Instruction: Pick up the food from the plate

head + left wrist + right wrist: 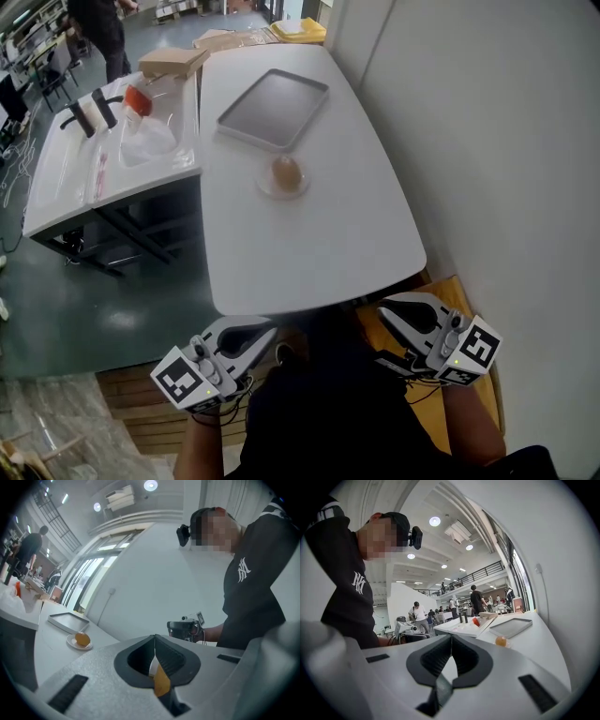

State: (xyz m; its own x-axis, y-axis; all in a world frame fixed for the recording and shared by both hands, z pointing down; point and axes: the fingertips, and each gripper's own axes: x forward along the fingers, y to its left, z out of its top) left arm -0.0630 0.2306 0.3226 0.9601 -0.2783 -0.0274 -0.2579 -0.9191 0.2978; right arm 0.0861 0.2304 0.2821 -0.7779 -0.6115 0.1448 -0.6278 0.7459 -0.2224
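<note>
A round brown piece of food (286,172) lies on a small clear plate (266,187) in the middle of the white table (309,244). It also shows small and far off as the food (82,640) in the left gripper view and the food (501,641) in the right gripper view. My left gripper (263,331) and right gripper (390,310) are held close to my body, below the table's near edge and well short of the plate. Both have their jaws closed together with nothing between them, as the left gripper (154,637) and right gripper (451,637) show up close.
A grey tray (273,108) lies just beyond the plate. A wall (487,141) runs along the table's right side. To the left stands a second white table (66,178) with black objects, a plastic bag and a cardboard box (172,62). A person (101,28) stands at the far left.
</note>
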